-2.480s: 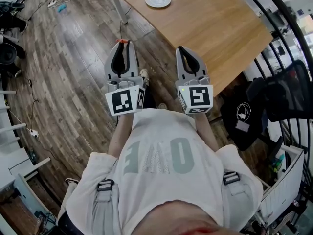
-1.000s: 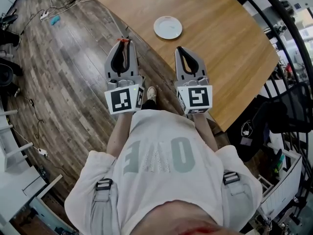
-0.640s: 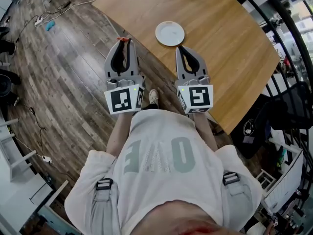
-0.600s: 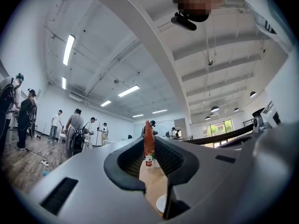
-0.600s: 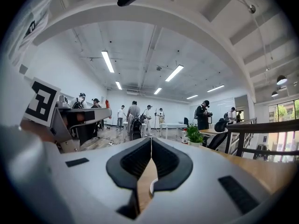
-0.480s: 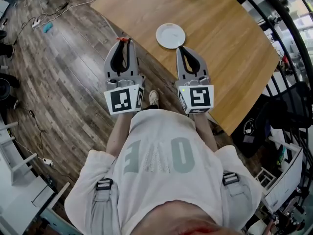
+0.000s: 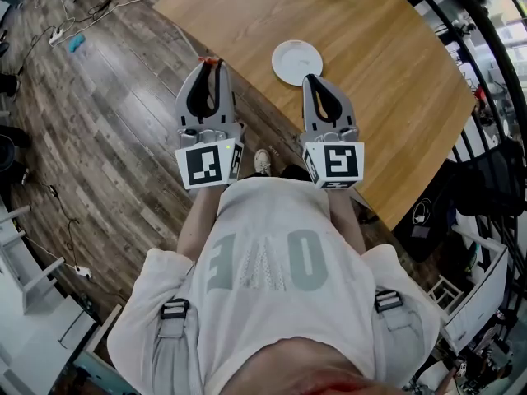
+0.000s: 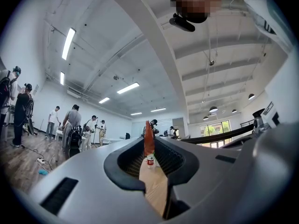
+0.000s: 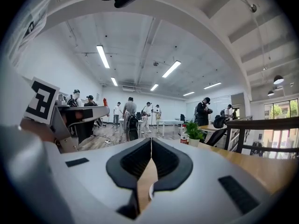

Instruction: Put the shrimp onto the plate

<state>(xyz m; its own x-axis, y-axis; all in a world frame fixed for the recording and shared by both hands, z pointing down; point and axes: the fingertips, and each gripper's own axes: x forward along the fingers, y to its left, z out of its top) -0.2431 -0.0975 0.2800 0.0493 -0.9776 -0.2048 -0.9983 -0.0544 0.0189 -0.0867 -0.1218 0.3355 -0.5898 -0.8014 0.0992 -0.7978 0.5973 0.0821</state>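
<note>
Holding two grippers at the edge of one wooden table (image 7: 387, 48), the person stands over it. The left gripper (image 7: 211, 62) is clenched on a single orange shrimp (image 8: 148, 139), which is pinched upright at its jaw tips. The right gripper (image 7: 314, 79) has its jaws pressed together on nothing, just beside the one white plate (image 7: 297, 62).

The light wooden table (image 7: 375, 35) carried a round white plate (image 7: 297, 62), lying flat near its edge. Farther along the top stood a small potted plant (image 9: 193, 133) and, just beside it, what seemed a red-labelled bottle (image 9: 184, 136).
</note>
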